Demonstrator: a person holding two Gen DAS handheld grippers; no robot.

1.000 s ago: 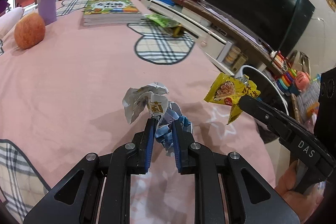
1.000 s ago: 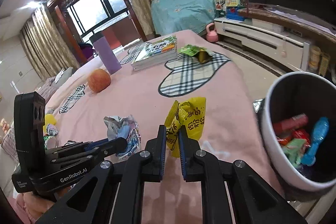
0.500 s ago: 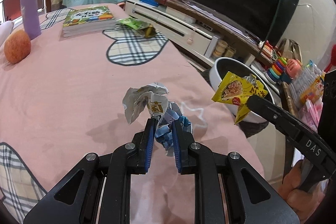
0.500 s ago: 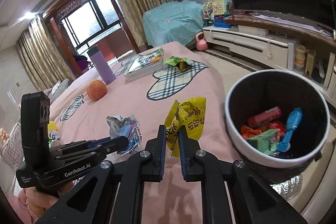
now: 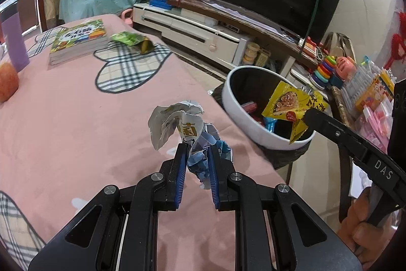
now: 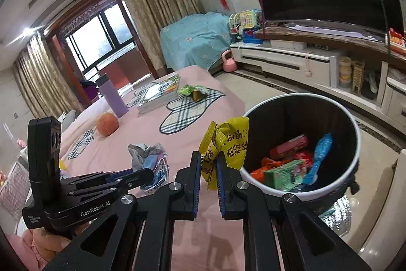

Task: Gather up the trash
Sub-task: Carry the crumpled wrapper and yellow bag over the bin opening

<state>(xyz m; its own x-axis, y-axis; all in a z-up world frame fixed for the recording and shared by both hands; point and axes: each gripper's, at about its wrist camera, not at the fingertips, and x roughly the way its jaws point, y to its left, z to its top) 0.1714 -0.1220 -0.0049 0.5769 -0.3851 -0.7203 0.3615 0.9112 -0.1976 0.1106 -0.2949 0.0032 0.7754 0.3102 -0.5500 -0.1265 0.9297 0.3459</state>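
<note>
Trash rides in both grippers toward the bin; the left gripper pinches a crumpled wrapper over the pink bedspread; the right gripper clamps a yellow packet, bin at its three o'clock, ready to drop.

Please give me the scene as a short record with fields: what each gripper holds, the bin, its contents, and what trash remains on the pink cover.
left gripper: jaws shut on crumpled white and blue wrapper, held above the pink cover
right gripper: jaws shut on yellow snack packet, at the near rim of the bin
bin: round, white rim, dark inside, beside the edge of the cover
bin contents: several colourful wrappers
trash remaining: green packet next to the books
other items: orange fruit, purple bottle
</note>
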